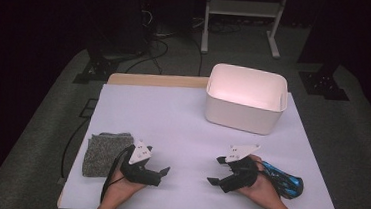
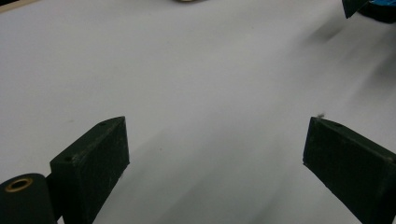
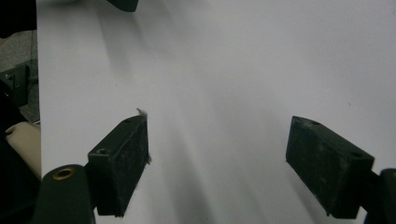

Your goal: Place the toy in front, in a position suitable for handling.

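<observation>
Both sets of jaws are spread wide with nothing between them, just bare white desk (image 1: 181, 129) underneath. The left gripper (image 1: 164, 172) sits just beside the folded grey cloth (image 1: 103, 151), on the cloth's right, and isn't touching it. The right gripper (image 1: 215, 170) is well across the desk from that cloth, with a blue and black thing (image 1: 287, 185) lying right behind its hand. The white bin (image 1: 244, 97) stands far beyond the cloth, toward the back right.

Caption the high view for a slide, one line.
Left gripper and right gripper, both open, rest on the white table between a grey cloth and blue item; white bin behind.
</observation>
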`<state>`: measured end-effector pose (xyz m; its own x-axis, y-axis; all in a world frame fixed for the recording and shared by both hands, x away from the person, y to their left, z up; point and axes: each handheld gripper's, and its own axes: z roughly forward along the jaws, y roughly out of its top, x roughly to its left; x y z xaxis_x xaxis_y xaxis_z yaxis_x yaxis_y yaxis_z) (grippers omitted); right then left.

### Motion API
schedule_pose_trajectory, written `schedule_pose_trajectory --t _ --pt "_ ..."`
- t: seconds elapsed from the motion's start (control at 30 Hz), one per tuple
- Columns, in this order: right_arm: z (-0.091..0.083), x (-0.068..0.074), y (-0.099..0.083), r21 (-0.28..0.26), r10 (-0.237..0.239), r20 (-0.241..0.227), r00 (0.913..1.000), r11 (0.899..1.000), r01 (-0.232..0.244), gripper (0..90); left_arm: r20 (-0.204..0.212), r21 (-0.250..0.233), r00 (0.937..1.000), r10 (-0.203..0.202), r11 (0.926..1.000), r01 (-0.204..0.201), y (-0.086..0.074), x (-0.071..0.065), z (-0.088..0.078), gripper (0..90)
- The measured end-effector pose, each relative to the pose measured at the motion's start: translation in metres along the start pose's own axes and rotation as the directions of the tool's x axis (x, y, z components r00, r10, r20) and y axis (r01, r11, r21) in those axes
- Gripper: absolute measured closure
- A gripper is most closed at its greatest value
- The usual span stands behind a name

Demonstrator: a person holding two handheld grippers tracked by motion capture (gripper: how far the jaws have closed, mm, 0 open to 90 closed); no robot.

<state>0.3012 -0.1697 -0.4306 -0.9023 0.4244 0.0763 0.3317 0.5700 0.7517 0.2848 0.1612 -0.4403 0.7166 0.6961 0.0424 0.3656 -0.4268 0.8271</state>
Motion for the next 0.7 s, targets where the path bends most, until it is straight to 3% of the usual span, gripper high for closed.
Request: schedule_pose_trajectory --t 0.57,0.7 --pt "-0.009 -0.003 0.002 -0.03 0.023 -0.013 0.9997 0.999 -0.023 20.1 0.001 0.009 0.9999 0.014 0.9999 -0.014 0.0 -0.002 0.002 6.4" --pt "-0.011 0.0 0.005 -0.022 0.006 -0.009 0.9999 1.0 -0.006 20.0 -0.003 0.006 0.9999 0.016 0.9999 -0.016 0.0 -0.003 0.001 6.4"
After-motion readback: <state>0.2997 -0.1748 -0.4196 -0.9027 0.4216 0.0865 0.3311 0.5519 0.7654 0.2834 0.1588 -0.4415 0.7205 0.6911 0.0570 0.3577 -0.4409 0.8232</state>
